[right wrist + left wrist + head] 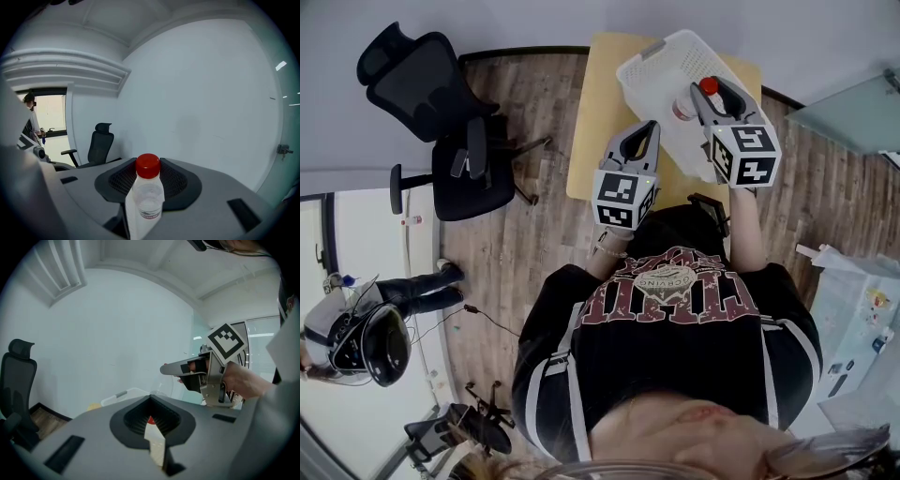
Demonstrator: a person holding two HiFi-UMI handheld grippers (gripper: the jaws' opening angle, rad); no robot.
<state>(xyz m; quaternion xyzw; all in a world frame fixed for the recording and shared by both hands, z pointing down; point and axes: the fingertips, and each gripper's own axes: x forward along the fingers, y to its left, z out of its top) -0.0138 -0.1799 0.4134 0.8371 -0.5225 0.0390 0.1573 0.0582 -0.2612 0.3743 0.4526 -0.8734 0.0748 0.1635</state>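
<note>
A clear plastic bottle (pixel 143 206) with a red cap (pixel 148 166) is clamped between the jaws of my right gripper (pixel 147 185), cap toward the tips. In the head view this right gripper (pixel 713 94) holds the bottle (pixel 683 107) above a white plastic bin (pixel 661 58) on a yellow table (pixel 592 122). My left gripper (pixel 644 137) hovers at the bin's near left side, jaws together and empty. In the left gripper view its jaws (pixel 151 404) meet at the tips; the right gripper (pixel 206 371) and a hand (pixel 246 383) show beyond them, with the bin (pixel 123 395) below.
A black office chair (pixel 441 122) stands on the wooden floor left of the table, also seen in the right gripper view as the chair (pixel 100 143). Another person (pixel 366 323) crouches at the lower left. A glass panel (pixel 853 112) and white wall bound the far side.
</note>
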